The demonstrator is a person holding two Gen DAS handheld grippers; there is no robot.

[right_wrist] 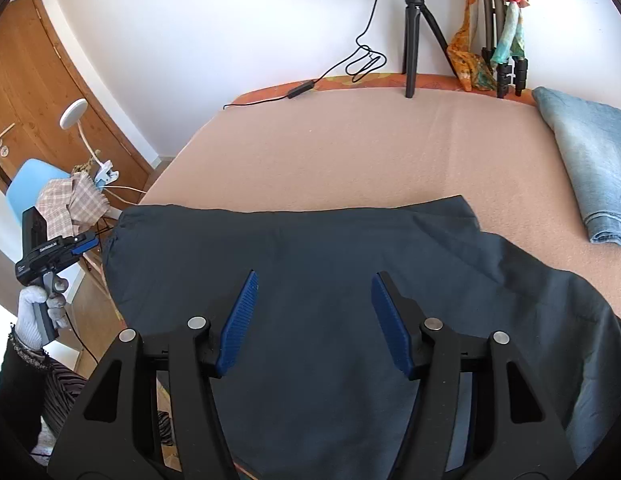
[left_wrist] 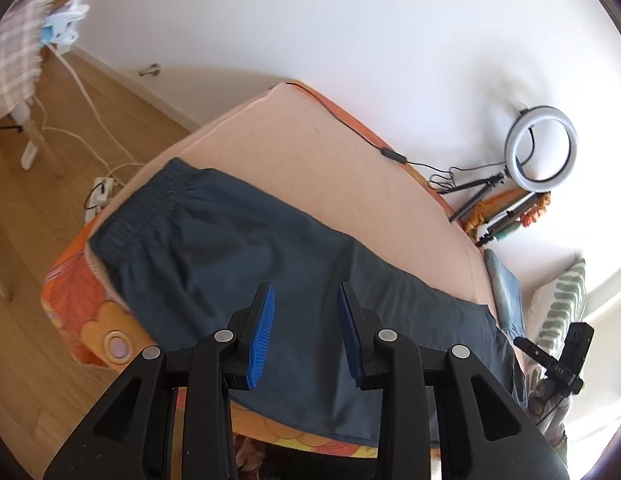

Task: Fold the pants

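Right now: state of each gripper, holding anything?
Left gripper: open, nothing between its pads, above the dark pants.
Right gripper: open, empty, above the pants.

The pants [right_wrist: 330, 280] are matt dark cloth, the bed [right_wrist: 350, 152] a fuzzy peach blanket (slightly napped), the floor [left_wrist: 26, 216] smooth wood.

Not much readable from my end. There's white lettering on the left gripper [right_wrist: 84, 246] body at the left edge of the right wrist view, but it's too small to make out.
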